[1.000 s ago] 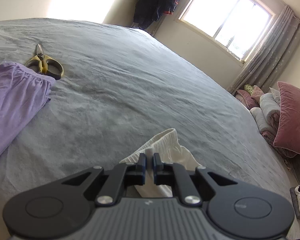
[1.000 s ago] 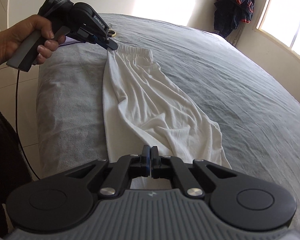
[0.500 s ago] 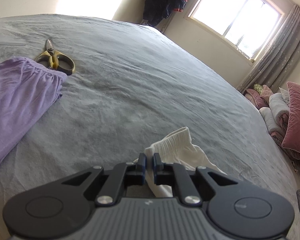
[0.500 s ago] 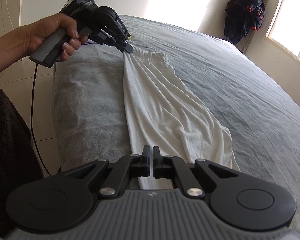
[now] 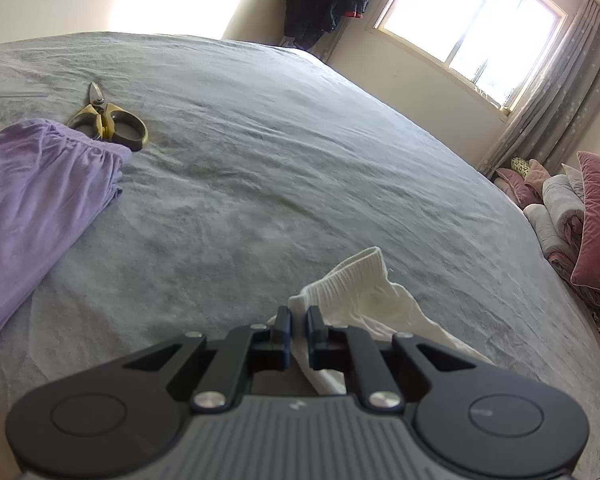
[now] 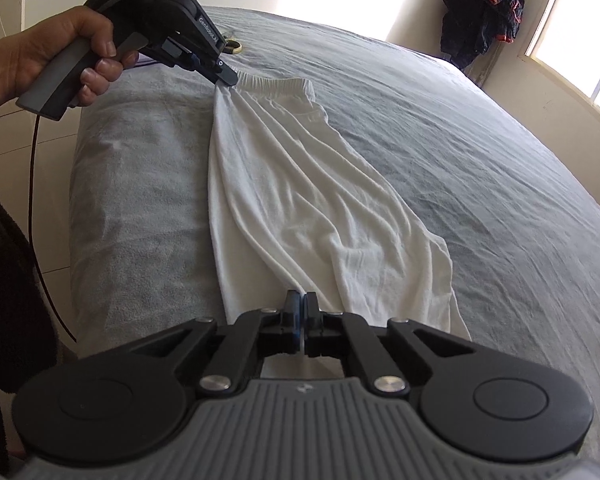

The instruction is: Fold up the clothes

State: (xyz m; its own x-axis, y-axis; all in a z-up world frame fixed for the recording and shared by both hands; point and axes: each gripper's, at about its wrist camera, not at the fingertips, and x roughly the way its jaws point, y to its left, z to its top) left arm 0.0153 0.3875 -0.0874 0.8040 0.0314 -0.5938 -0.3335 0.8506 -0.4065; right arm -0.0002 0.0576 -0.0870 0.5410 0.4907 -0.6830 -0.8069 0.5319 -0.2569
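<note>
White trousers (image 6: 300,184) stretched lengthwise along bed (image 6: 480,152) edge; left gripper (image 5: 296,322) pinches waistband corner at far end, right gripper (image 6: 302,312) clamps hem end, nearer camera.

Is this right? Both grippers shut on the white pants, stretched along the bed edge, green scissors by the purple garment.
Almost. The scissors have yellow handles, not green; the left wrist view shows them beside the purple garment. Left gripper and right gripper are both shut on the white pants.
</note>
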